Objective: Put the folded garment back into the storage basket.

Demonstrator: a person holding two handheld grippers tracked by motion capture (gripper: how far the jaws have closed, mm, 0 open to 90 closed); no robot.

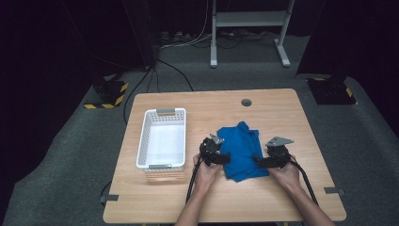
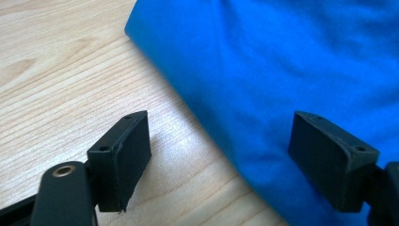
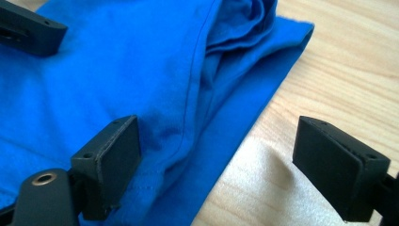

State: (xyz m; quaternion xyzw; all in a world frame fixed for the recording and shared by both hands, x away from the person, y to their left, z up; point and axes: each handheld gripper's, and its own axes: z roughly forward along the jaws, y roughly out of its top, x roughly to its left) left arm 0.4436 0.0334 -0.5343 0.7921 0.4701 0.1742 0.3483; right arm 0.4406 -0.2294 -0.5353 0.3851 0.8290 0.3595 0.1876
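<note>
A folded blue cloth [image 1: 242, 146] lies on the wooden table [image 1: 277, 113], right of centre. My left gripper [image 1: 225, 159] is at the cloth's left edge and my right gripper [image 1: 261, 162] at its right edge, each held in a hand. In the left gripper view the left gripper [image 2: 221, 125] stands open across the edge of the cloth [image 2: 291, 61], one jaw over bare wood and the other over fabric. The right gripper [image 3: 216, 129] is likewise open, its left jaw over the layered cloth [image 3: 117, 70] and its right jaw over wood. Nothing is pinched.
A white slotted basket [image 1: 164, 113] stands to the left of the cloth, a short gap from the left hand. A round cable hole [image 1: 246, 102] sits near the table's far edge. Beyond the table are a grey floor, cables and a white stand [image 1: 249, 19].
</note>
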